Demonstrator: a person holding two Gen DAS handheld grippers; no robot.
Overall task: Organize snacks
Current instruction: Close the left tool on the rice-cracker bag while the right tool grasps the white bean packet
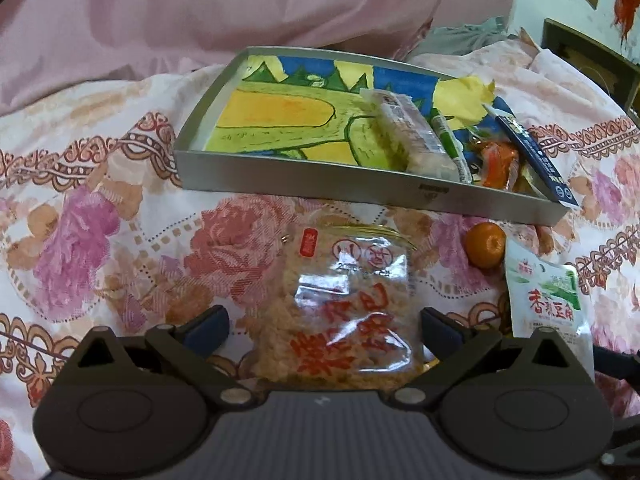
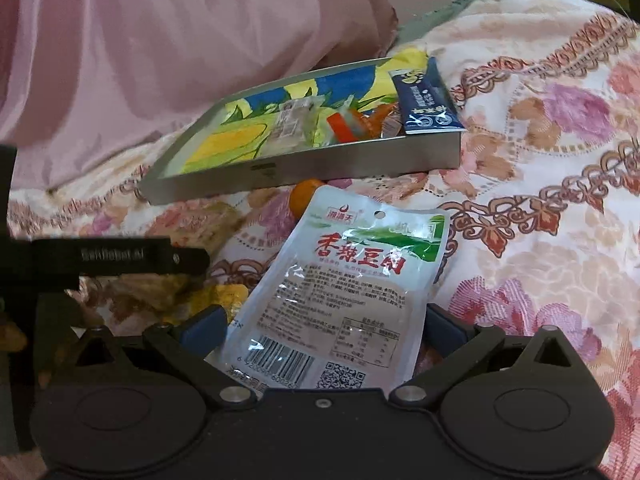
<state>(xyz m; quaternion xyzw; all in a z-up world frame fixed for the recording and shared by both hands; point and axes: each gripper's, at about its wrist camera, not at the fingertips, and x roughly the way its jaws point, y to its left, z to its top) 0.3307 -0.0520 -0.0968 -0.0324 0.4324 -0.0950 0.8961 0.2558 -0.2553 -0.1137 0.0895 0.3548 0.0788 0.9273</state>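
A grey metal tray (image 1: 304,188) with a colourful drawing inside lies on a floral bedspread and holds several snack packets; it also shows in the right wrist view (image 2: 304,170). My left gripper (image 1: 325,326) is open, its fingers either side of a clear packet of crumbly snack with red lettering (image 1: 344,308) lying on the bedspread. My right gripper (image 2: 326,326) is open around the lower end of a white and green pouch (image 2: 348,288), which also shows in the left wrist view (image 1: 546,300). A small orange (image 1: 485,249) lies between the pouch and the tray.
In the tray lie a clear-wrapped bar (image 1: 408,132), a green stick (image 1: 450,140), orange wrappers (image 1: 500,164) and a dark blue sachet (image 1: 536,156) that leans over the rim. Pink fabric (image 1: 200,12) rises behind. The left gripper's body (image 2: 104,258) is at the right view's left.
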